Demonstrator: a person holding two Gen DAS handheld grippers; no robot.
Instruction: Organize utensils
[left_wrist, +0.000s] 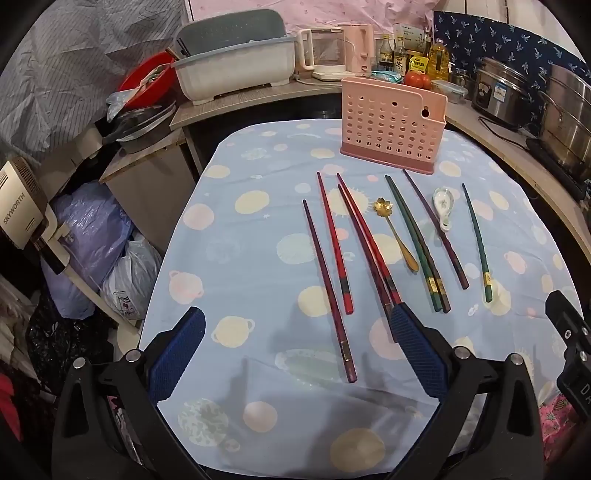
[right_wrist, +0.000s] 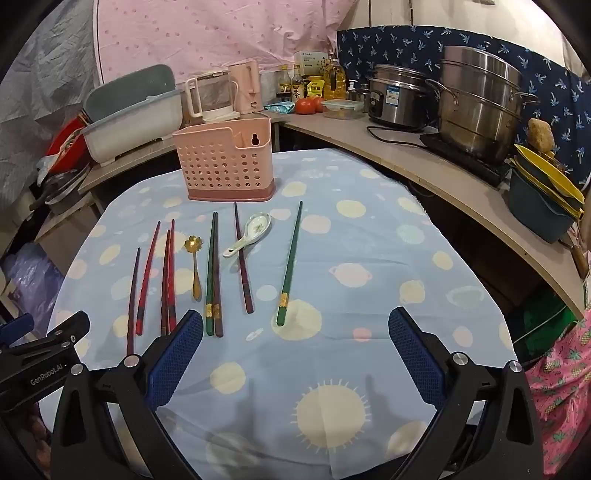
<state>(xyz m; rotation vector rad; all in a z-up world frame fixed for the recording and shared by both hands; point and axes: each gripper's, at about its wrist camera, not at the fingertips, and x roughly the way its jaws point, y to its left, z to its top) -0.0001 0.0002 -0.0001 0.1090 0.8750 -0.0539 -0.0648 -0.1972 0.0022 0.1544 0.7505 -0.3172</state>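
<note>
A: While both tools gape wide and empty, where are the utensils?
B: Red, maroon, green chopsticks, gold spoon, white spoon mid-frame; perforated pink holder above.

Pink perforated holder upright at table's 12 o'clock; chopsticks, red, purple, green, lie flat in a row below; gold spoon and white ceramic spoon among them.
</note>
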